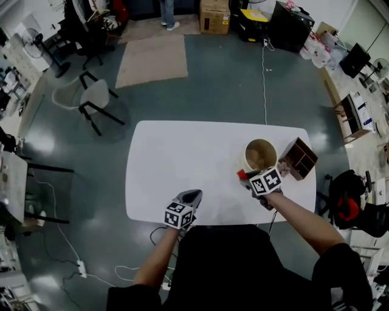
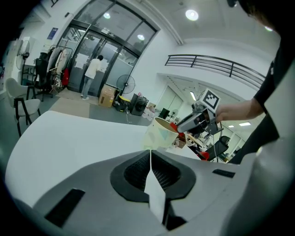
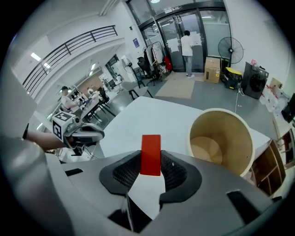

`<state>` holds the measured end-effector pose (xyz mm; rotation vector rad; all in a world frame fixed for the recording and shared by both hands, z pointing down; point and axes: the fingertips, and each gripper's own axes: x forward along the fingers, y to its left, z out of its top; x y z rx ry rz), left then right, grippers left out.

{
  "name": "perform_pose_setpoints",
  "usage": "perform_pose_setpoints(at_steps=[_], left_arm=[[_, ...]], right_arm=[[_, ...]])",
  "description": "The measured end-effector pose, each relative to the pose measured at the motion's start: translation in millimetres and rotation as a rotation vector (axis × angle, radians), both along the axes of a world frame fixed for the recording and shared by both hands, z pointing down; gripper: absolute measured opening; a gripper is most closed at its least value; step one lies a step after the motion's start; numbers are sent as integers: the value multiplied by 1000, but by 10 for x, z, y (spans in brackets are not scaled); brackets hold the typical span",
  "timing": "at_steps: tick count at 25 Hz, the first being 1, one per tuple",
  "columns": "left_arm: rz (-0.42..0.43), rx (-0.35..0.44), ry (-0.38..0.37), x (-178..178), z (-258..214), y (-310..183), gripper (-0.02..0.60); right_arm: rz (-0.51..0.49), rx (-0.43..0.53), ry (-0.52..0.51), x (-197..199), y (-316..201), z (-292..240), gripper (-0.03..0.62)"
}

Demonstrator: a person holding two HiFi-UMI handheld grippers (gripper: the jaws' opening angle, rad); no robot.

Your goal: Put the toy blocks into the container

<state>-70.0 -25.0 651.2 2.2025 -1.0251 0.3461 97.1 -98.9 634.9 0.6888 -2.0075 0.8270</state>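
A red toy block sits upright between the jaws of my right gripper, which is shut on it. The round tan container stands just ahead and to the right of it, its open mouth showing a bare bottom. From the head view the right gripper holds the red block beside the container, at its near left rim. My left gripper hovers at the table's near edge, shut and empty; the left gripper view shows its jaws closed together, with the container beyond.
A brown open wooden box lies right of the container on the white table. Chairs, a rug and cardboard boxes stand on the floor beyond. A person stands far off by the glass doors.
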Motion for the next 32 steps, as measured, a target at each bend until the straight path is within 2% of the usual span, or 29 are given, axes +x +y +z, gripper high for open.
perform_pose_setpoints(at_steps=[8, 16, 20, 25, 32], left_arm=[[-51, -14, -5, 211, 8, -104, 9], [-115, -34, -10, 419, 21, -144, 9], [-88, -51, -37, 539, 70, -84, 9], [-87, -74, -65, 527, 132, 2, 9], [-113, -93, -65, 482, 143, 51, 9]], right_arm=[[-178, 25, 74, 340, -178, 58, 124], [-224, 55, 85, 563, -524, 106, 124], [-256, 56, 102, 631, -650, 203, 125], [-246, 68, 125, 770, -792, 345, 126], [-178, 62, 72, 834, -880, 344, 135]])
